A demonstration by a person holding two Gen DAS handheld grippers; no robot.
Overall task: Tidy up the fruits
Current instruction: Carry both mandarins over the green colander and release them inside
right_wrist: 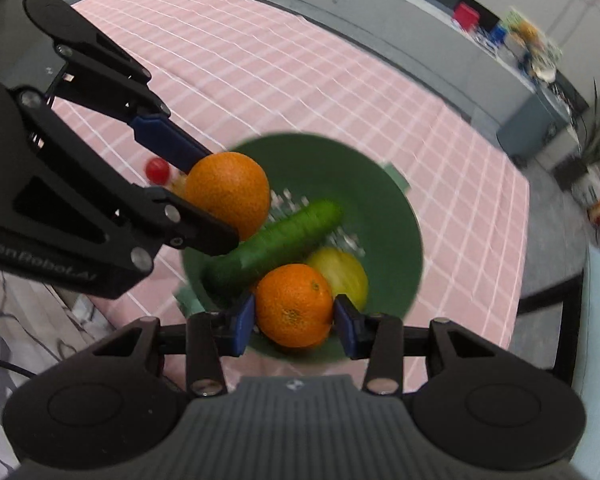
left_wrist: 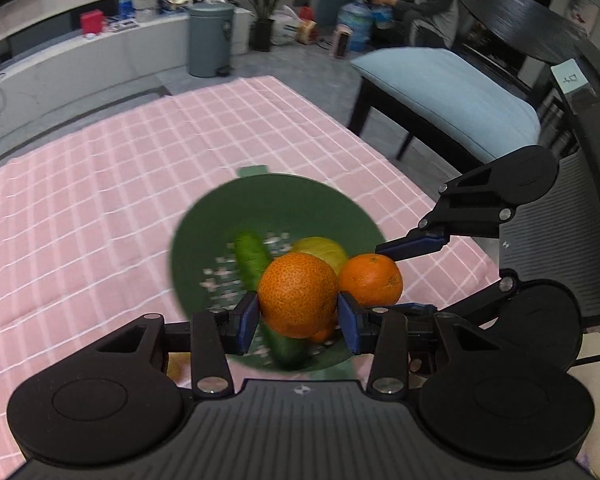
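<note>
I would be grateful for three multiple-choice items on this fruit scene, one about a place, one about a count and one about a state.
1. Where does the cucumber lie?
A. In the green colander
B. On the blue cushion
C. On the bare tablecloth

2. How many oranges are held in grippers?
A. None
B. One
C. Two

3. What state is the right gripper in?
A. Open and empty
B. Shut on an orange
C. Shut on the cucumber

Answers:
1. A, the cucumber rests across the colander's inside beside the yellow fruit.
2. C, the left gripper clamps one orange and the right gripper clamps another orange.
3. B, its blue pads press both sides of the orange above the colander.
</note>
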